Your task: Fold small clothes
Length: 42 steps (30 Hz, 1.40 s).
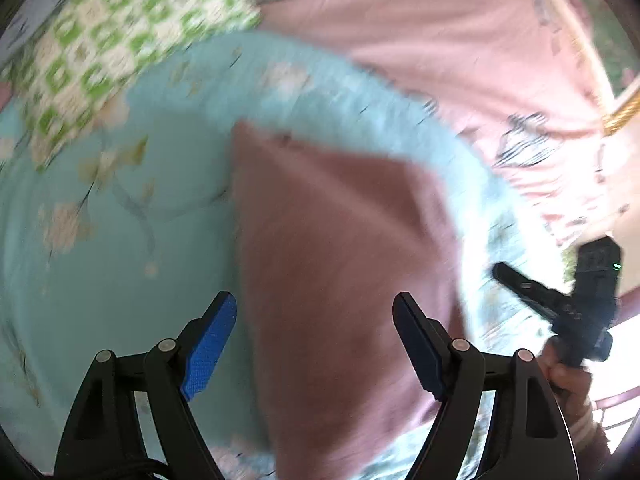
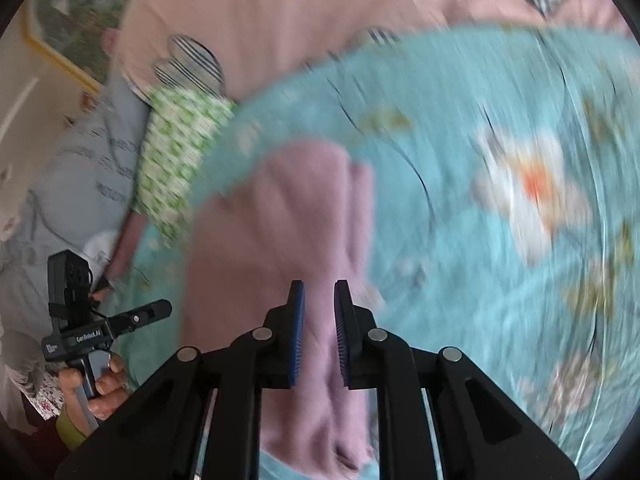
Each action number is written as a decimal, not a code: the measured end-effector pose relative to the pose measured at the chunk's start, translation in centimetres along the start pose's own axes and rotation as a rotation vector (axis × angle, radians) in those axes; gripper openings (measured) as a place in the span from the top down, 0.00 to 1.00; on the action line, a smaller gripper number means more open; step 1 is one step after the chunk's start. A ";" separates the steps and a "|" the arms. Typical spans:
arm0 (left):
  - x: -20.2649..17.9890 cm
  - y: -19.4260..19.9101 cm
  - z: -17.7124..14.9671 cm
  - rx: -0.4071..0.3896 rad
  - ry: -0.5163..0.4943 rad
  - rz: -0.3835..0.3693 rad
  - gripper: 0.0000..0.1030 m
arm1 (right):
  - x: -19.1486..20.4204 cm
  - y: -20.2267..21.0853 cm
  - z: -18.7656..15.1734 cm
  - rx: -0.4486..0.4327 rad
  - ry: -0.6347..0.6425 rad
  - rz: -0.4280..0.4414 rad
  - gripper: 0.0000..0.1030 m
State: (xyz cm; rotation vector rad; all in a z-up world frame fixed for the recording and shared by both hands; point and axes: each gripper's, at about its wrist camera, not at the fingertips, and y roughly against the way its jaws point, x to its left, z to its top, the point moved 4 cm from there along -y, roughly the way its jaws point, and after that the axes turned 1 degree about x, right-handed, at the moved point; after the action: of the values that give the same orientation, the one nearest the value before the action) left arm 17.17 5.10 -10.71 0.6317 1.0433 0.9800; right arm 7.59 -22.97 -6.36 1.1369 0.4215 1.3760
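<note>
A small mauve garment (image 1: 340,248) is seen lying on the floral turquoise bedsheet (image 1: 120,240) of the bed, already doubled into a rough rectangle with one corner pointing toward the bed's far side. Both views are blurred. The left tool (image 1: 314,344) is held spread above the garment's near end, with nothing between its pads. The right tool (image 2: 319,332) is nearly pressed together, its pads narrowly parted over the cloth; whether a ridge of fabric is pinched between them cannot be told. The garment is judged light, soft and limp, with no stiffness of its own; sagging and unfolding are to be expected if it is lifted by one point. A fuzzy, non-slippery surface is suggested, so a thin pinch should suffice. Hold is best taken at two corners of one edge, through all layers, so that the fold is kept. A green checked cloth (image 1: 112,56) and a pink quilt (image 1: 460,40) are noted toward the far edge of the bed, apart from the work.
</note>
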 end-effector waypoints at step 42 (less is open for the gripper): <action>-3.7 2.7 -11.8 0.070 -0.123 -0.123 0.49 | 4.0 -1.1 -9.9 0.144 0.102 0.038 0.97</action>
State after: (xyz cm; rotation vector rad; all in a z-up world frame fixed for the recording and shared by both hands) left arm 4.74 2.89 -11.60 0.6686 0.9986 0.7908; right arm 1.08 -15.41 -10.22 1.1995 0.5826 1.4594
